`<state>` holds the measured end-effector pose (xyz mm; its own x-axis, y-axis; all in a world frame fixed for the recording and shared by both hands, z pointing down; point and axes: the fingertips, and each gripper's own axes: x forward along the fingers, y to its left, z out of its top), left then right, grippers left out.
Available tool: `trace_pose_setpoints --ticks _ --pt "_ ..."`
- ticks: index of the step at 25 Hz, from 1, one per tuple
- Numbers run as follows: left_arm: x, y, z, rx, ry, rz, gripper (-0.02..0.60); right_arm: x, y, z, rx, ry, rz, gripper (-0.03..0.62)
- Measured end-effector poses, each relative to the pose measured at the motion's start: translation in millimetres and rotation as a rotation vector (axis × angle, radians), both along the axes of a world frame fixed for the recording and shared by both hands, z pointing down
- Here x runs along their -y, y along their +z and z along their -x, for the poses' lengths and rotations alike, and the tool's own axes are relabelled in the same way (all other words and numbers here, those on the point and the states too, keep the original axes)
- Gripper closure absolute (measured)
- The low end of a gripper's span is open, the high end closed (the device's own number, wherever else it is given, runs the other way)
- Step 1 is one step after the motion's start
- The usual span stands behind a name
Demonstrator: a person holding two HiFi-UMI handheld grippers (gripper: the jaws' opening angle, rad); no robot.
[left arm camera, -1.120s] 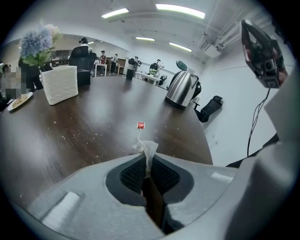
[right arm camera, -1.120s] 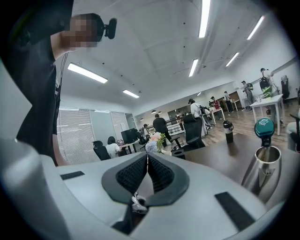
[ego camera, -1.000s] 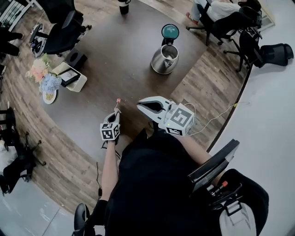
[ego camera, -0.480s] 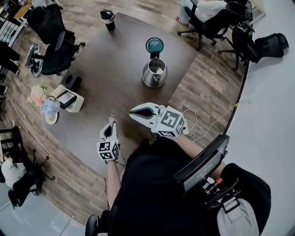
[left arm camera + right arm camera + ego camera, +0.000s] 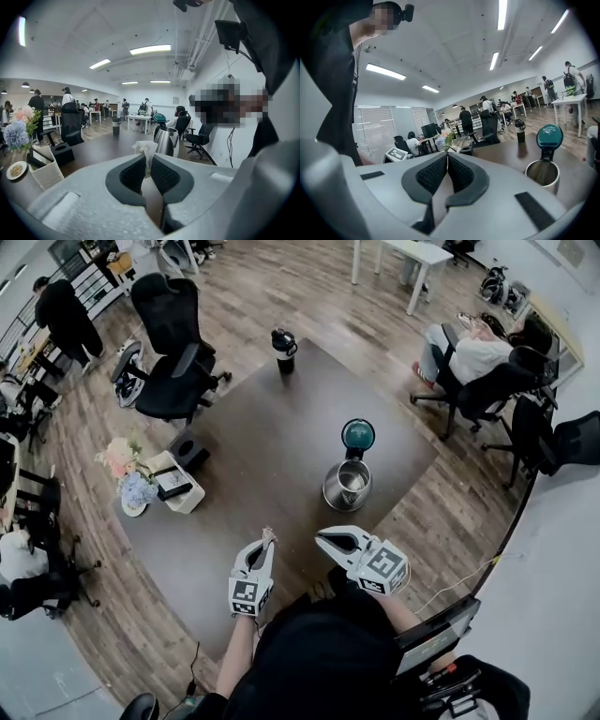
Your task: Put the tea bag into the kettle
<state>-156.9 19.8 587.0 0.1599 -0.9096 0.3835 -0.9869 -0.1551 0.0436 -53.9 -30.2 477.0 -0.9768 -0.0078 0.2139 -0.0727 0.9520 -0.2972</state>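
Observation:
The steel kettle (image 5: 347, 486) stands on the dark table (image 5: 253, 427) with its teal lid (image 5: 357, 435) flipped up and its mouth uncovered. My left gripper (image 5: 269, 536) hovers over the table's near edge, left of and nearer than the kettle. It is shut on the tea bag (image 5: 146, 150), whose crumpled white paper sticks up between the pads. The kettle (image 5: 165, 140) lies just beyond those pads. My right gripper (image 5: 321, 538) hangs beside the left one, shut with nothing in it. In the right gripper view the kettle (image 5: 542, 174) appears at the lower right.
A black bottle (image 5: 283, 350) stands at the table's far edge. On the left of the table are a white box (image 5: 176, 486), a bunch of flowers (image 5: 127, 474) and a black cube (image 5: 190, 448). Office chairs (image 5: 173, 381) and seated people surround the table.
The head view has swung up and back, taking in more of the room. Both grippers now sit lower in it, still side by side. The left one keeps hold of the tea bag.

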Motion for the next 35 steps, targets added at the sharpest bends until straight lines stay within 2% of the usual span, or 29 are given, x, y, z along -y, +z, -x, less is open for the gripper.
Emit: trace_pose_setpoints --ticks 5,11,18,24,29,35 --pt "50.3 -19.6 -15.9 0.061 -0.002 -0.096 0.557 47.6 2.6 -18.6 0.007 0.007 -0.022 0.586" --pt "90.7 -31.7 -47.2 0.084 0.023 -0.129 0.557 84.9 13.9 -45.4 0.024 0.024 -0.009 0.585" --pt "131.4 -45.7 -81.9 0.149 0.056 -0.199 0.557 131.7 24.5 -81.1 0.058 0.084 -0.012 0.586" --pt "164.4 -60.8 -110.8 0.166 0.113 -0.241 0.557 166.7 32.9 -110.4 0.069 0.141 -0.005 0.586" --pt "183.8 -83.3 -122.9 0.152 0.125 -0.284 0.557 183.4 30.6 -123.8 0.085 0.164 -0.014 0.586" --pt "202.3 -93.0 -140.6 0.131 0.188 -0.285 0.557 195.9 45.8 -141.2 0.064 0.214 0.018 0.586"
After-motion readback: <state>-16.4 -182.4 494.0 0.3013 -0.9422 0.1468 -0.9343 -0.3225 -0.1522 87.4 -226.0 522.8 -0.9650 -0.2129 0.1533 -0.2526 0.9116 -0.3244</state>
